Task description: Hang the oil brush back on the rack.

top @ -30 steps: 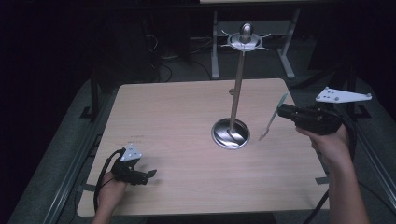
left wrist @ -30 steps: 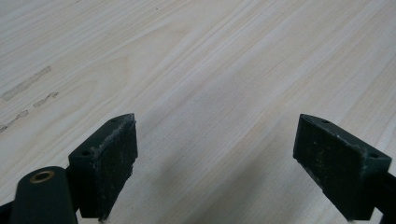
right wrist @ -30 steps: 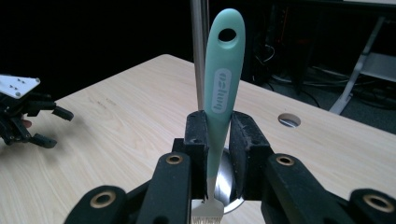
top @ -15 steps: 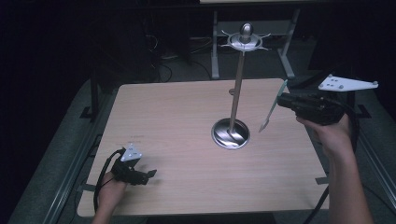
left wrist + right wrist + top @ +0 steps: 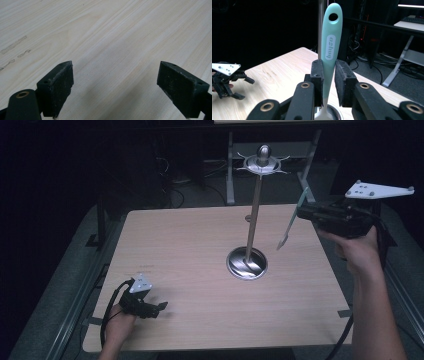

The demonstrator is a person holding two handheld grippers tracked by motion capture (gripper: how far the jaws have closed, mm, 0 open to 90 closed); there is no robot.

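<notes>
A metal stand rises from a round base (image 5: 245, 263) at the table's middle right, its pole ending in a hooked top (image 5: 263, 164). My right gripper (image 5: 301, 213) is held in the air to the right of the pole, shut on a utensil with a mint-green handle (image 5: 302, 200); its metal end (image 5: 283, 240) hangs down. In the right gripper view the handle (image 5: 330, 47) stands upright between the jaws, its hanging hole at the top, and the pole (image 5: 320, 25) is just behind. My left gripper (image 5: 160, 307) rests open at the table's front left; in its own view the left gripper (image 5: 115, 82) holds nothing.
The wooden table (image 5: 190, 245) is bare around the stand. Dark floor, cables and a metal frame (image 5: 230, 175) lie beyond the far edge. The left gripper (image 5: 227, 80) shows far off in the right gripper view.
My right gripper has lifted the utensil higher, up alongside the pole. The left gripper has stayed in place.
</notes>
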